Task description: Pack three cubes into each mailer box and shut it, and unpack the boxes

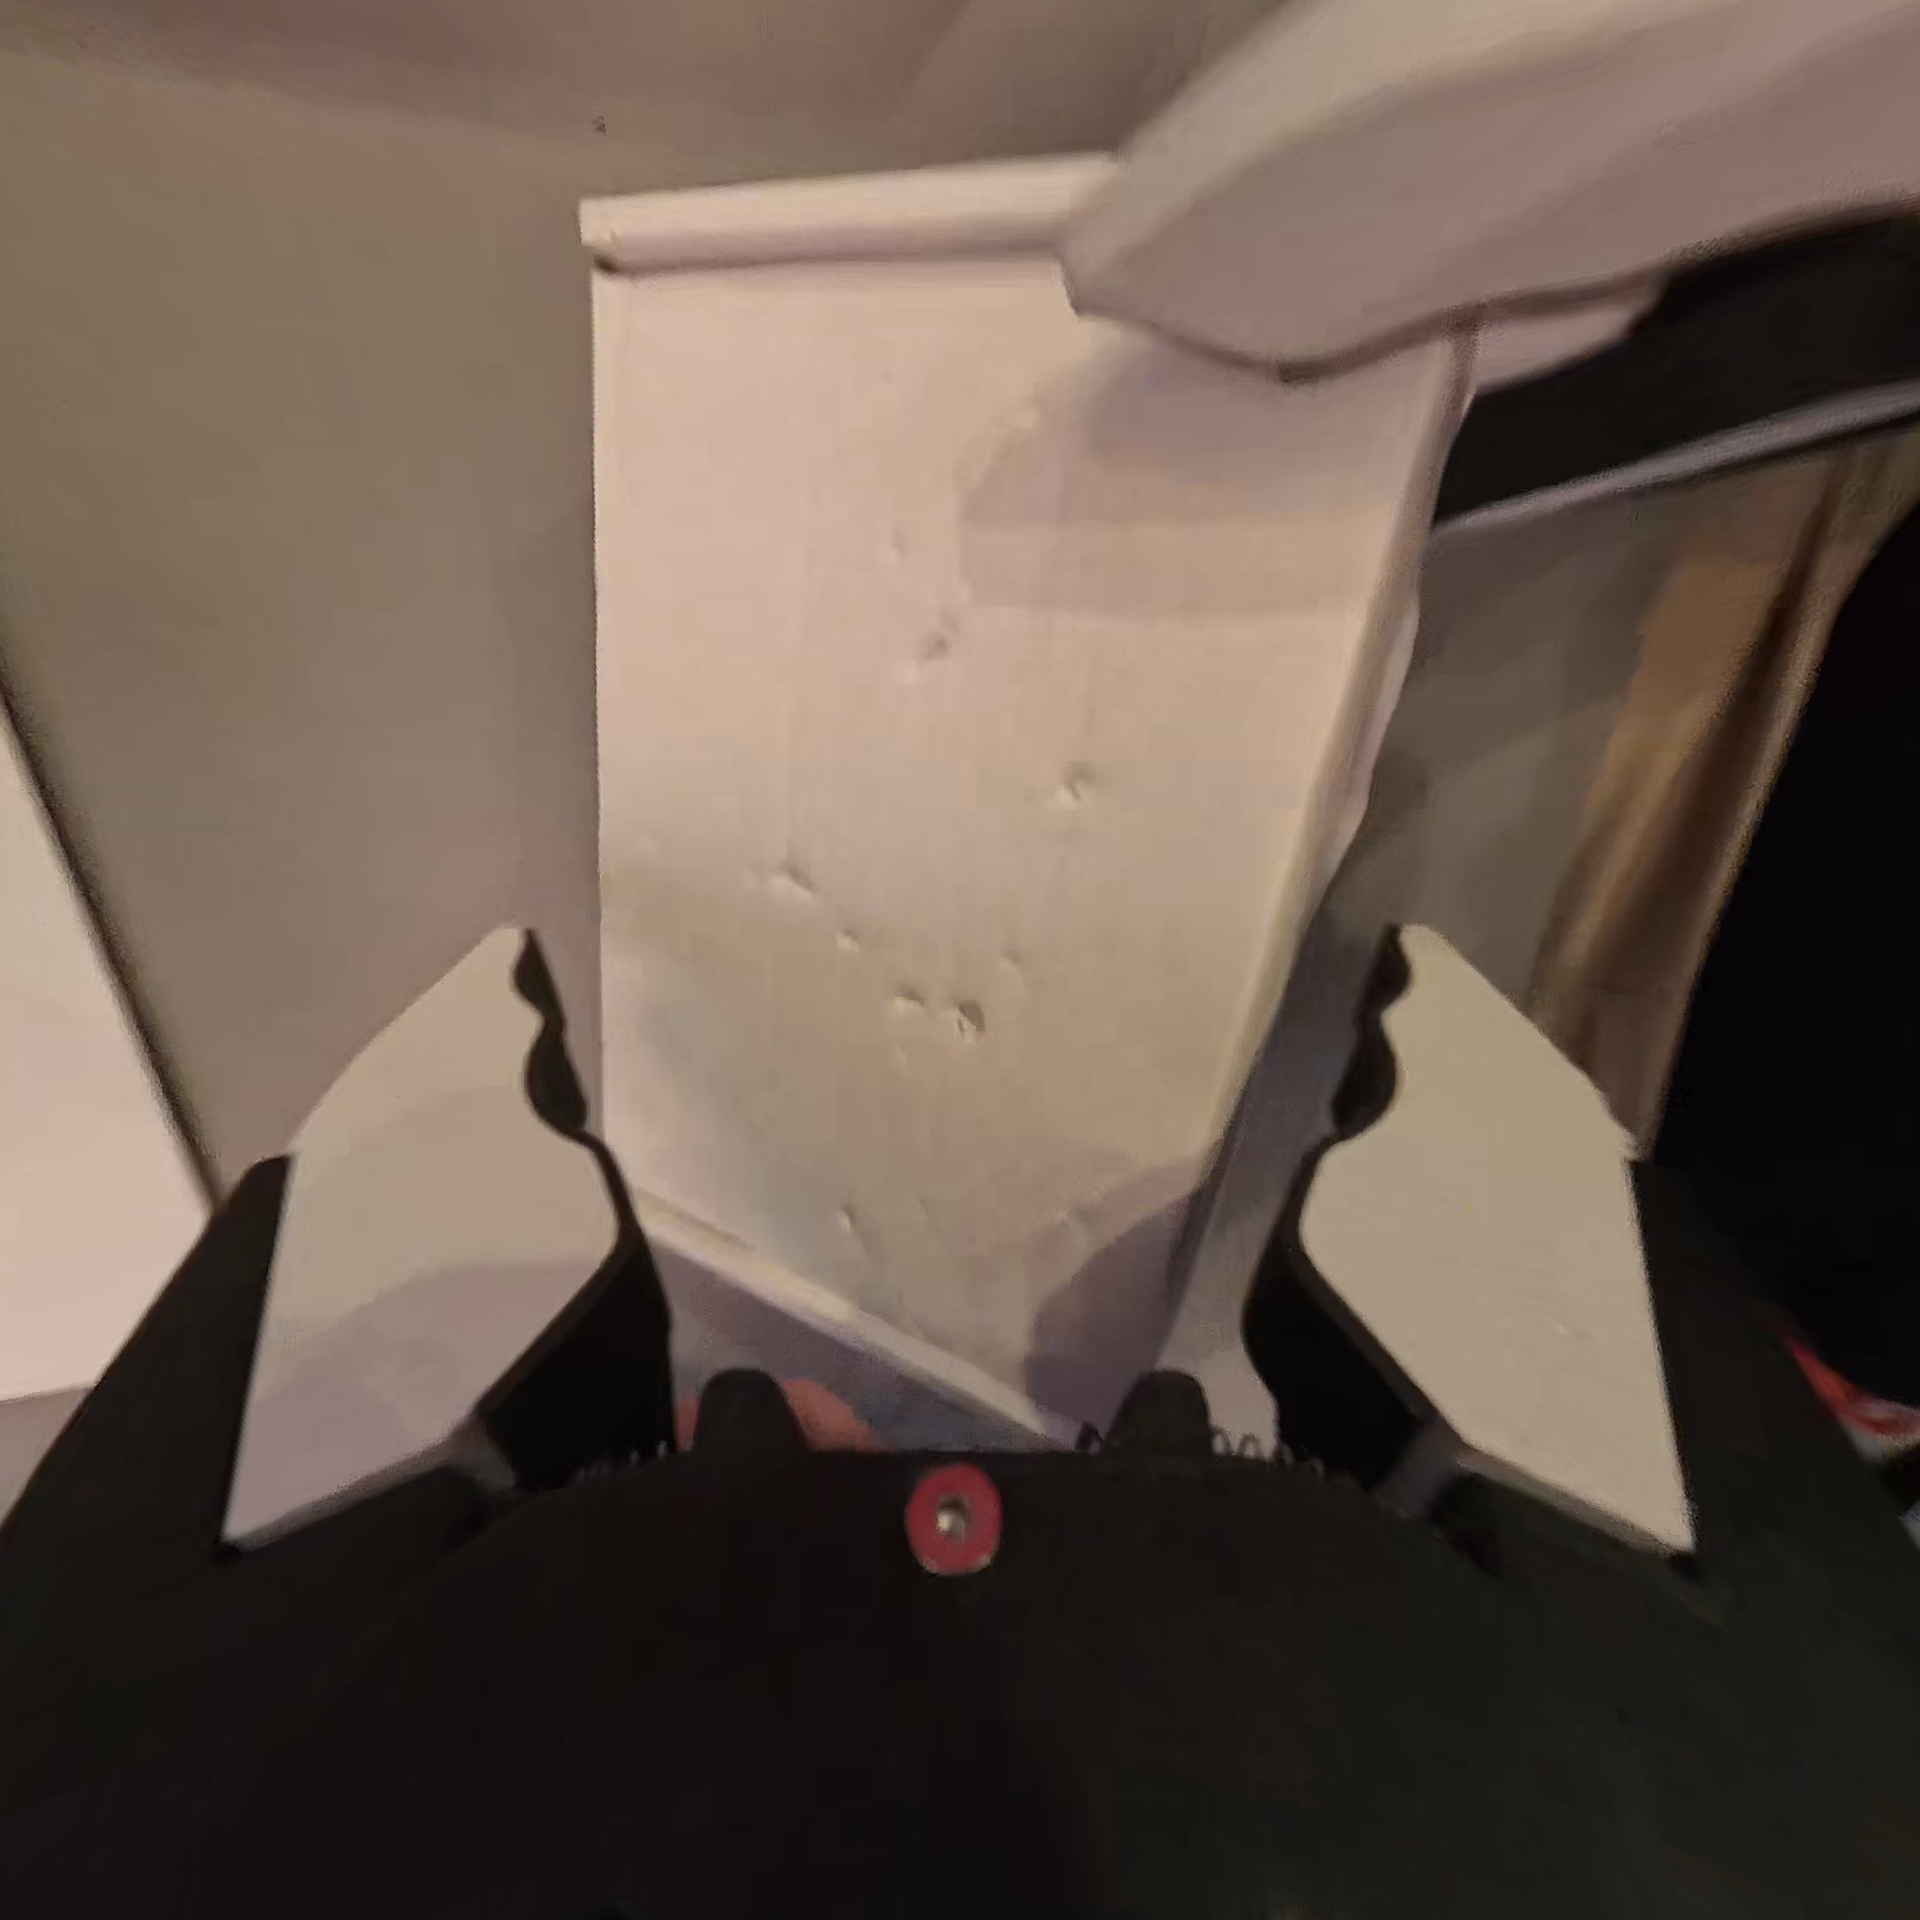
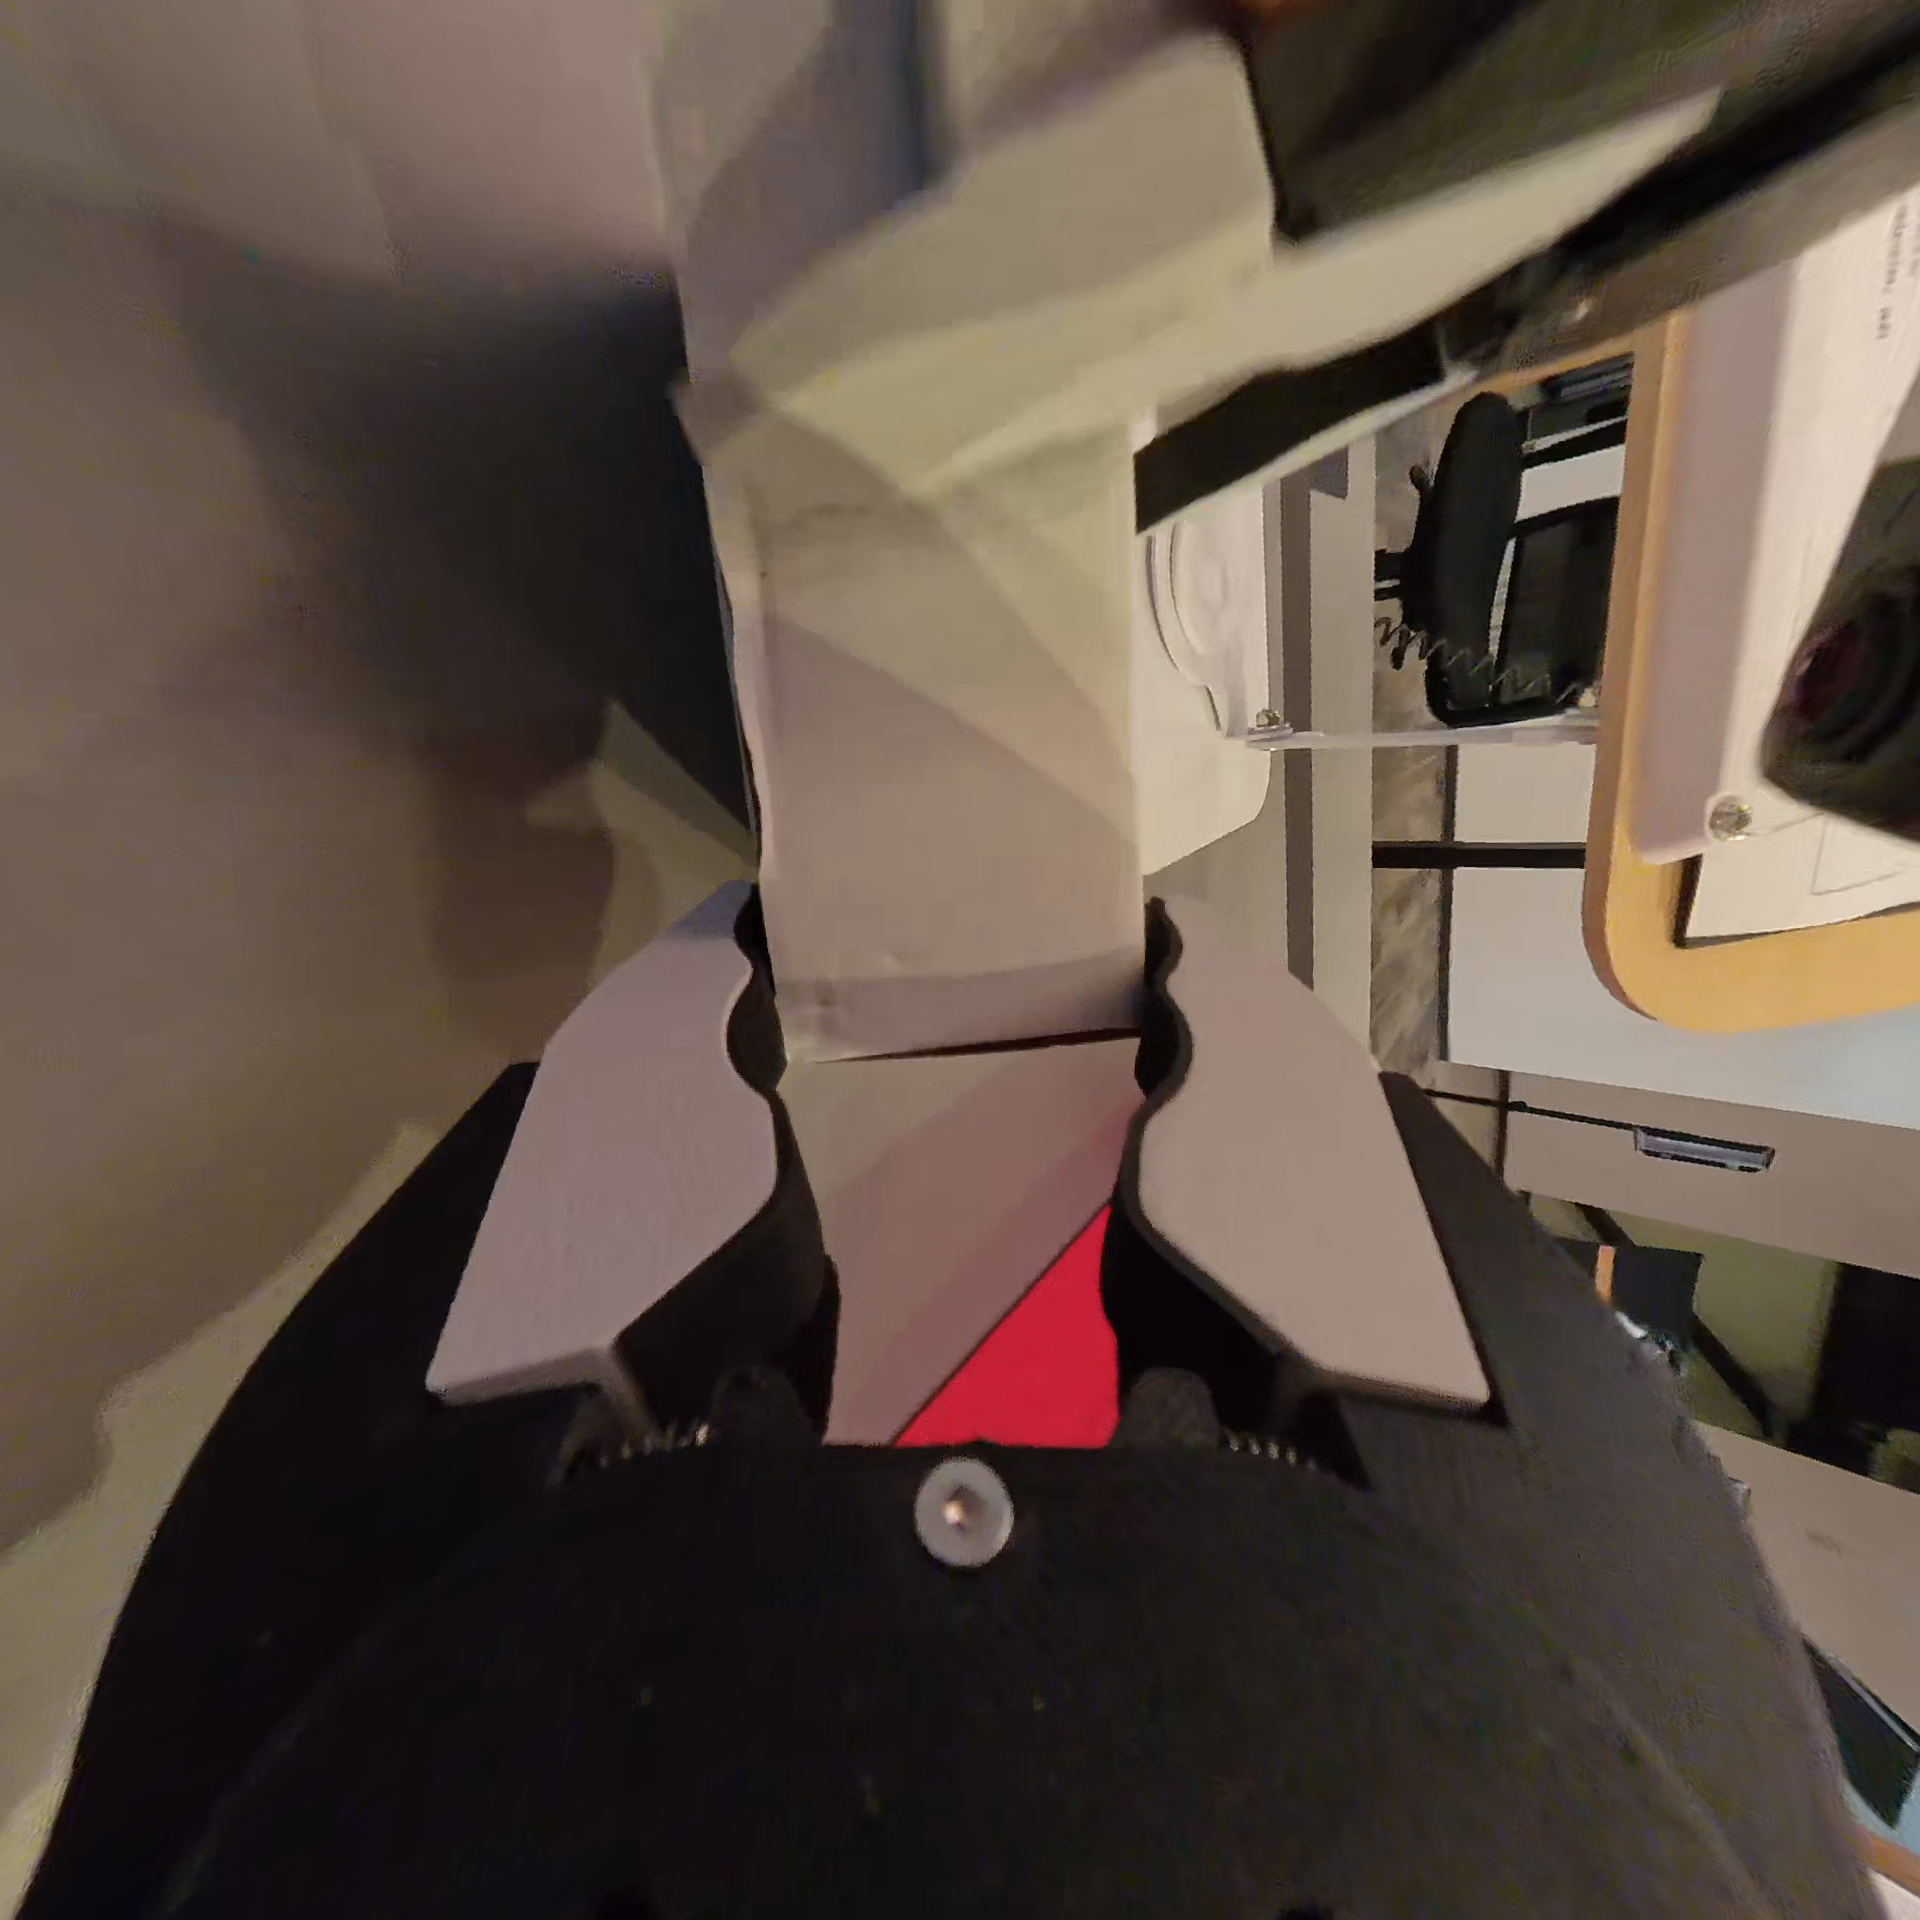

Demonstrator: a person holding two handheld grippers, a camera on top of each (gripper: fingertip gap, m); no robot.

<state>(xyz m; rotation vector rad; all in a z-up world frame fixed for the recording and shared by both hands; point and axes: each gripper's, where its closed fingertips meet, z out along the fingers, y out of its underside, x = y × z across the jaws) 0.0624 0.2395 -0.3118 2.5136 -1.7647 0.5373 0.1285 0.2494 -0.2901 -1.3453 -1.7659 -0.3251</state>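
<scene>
Two grippers, ours, both meet white cardboard. From the left wrist view, our left gripper (image 1: 956, 966) has its fingers set wide on either side of a white mailer box (image 1: 935, 727). The dented panel fills the gap between them, and we think both pads touch its edges, though blur leaves the grip unsure. Above the box's top edge, a white flap (image 1: 1403, 208) crosses at the upper right.

From the right wrist view, our right gripper (image 2: 951, 956) has its fingers closed against both sides of a narrow white panel of the mailer box (image 2: 935, 810). Below that panel, deep between the fingers, a red patch (image 2: 1029, 1361) shows. Right of the box, the other gripper's black and white body (image 2: 1455, 312) reaches in from above.
</scene>
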